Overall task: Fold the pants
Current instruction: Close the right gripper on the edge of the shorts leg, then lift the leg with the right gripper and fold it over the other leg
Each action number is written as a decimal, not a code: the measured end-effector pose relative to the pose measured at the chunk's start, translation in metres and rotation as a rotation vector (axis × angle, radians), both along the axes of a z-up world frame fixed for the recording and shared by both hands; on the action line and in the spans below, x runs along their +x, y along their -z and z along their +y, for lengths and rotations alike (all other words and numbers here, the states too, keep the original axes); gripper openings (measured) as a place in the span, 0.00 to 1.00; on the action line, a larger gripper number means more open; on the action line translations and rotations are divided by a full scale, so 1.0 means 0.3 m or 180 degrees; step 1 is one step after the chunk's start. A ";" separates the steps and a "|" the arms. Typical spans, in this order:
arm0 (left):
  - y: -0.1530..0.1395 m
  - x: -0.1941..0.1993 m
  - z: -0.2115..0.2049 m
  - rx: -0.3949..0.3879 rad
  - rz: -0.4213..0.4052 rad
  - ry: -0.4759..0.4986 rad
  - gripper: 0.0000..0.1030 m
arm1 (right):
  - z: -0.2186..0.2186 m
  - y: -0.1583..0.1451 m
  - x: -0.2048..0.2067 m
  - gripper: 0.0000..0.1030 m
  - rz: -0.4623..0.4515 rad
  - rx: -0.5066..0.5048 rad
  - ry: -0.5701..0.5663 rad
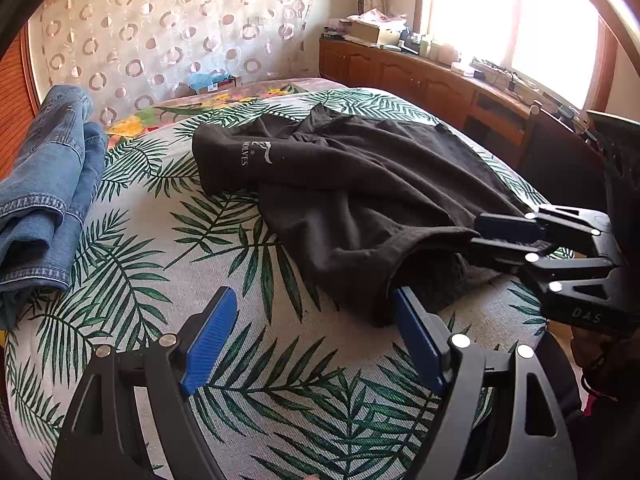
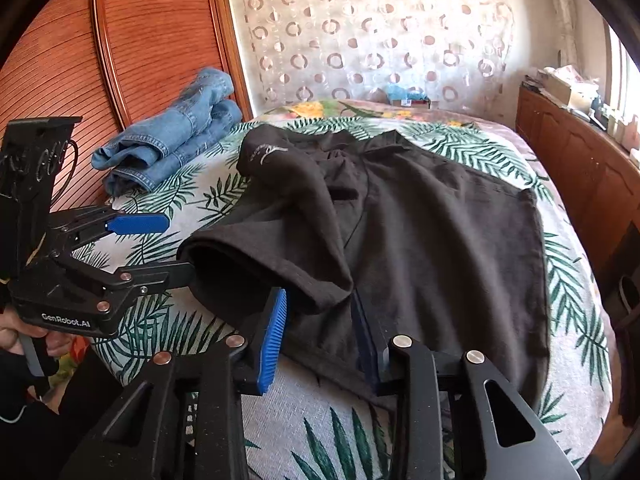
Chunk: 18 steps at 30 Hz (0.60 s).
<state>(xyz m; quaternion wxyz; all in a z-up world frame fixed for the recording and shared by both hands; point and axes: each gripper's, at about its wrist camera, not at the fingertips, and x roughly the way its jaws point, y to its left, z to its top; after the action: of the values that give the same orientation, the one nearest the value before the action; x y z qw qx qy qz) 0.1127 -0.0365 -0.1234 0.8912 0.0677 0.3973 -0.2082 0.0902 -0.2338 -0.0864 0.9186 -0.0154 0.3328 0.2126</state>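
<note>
Black pants (image 1: 352, 184) lie crumpled on the leaf-print bed, also in the right wrist view (image 2: 420, 232). One leg hem gapes toward me (image 1: 424, 272). My left gripper (image 1: 312, 316) is open; its right blue pad touches the hem's near edge, the left pad is over bare bedspread. It shows in the right wrist view (image 2: 164, 244), lower finger entering the hem opening. My right gripper (image 2: 320, 324) is open, its pads astride a fold of the near pant leg. In the left wrist view (image 1: 500, 236) its fingers sit at the hem's right side.
Folded blue jeans (image 1: 44, 184) lie at the bed's left edge, next to a wooden panel (image 2: 132, 40). A wooden cabinet (image 1: 420, 76) with clutter runs along the right under a bright window. A bedspread (image 1: 168, 248) with green leaves covers the bed.
</note>
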 end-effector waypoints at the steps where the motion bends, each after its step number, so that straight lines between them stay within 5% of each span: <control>1: 0.000 0.000 0.000 -0.0005 0.0003 -0.0002 0.78 | -0.001 0.005 0.006 0.30 0.0029 -0.0024 0.0001; 5: -0.003 -0.002 -0.002 -0.0020 0.0000 0.0014 0.78 | -0.008 0.006 0.040 0.11 0.0066 -0.0076 -0.0002; 18: -0.099 -0.041 -0.013 -0.0177 -0.0193 0.0101 0.78 | -0.108 -0.089 -0.053 0.07 -0.0239 0.0077 0.0094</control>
<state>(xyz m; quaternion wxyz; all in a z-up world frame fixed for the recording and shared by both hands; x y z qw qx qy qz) 0.1005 -0.0404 -0.0938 0.9009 0.0555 0.3631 -0.2312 0.0742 -0.2661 -0.0596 0.9336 -0.0073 0.2957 0.2023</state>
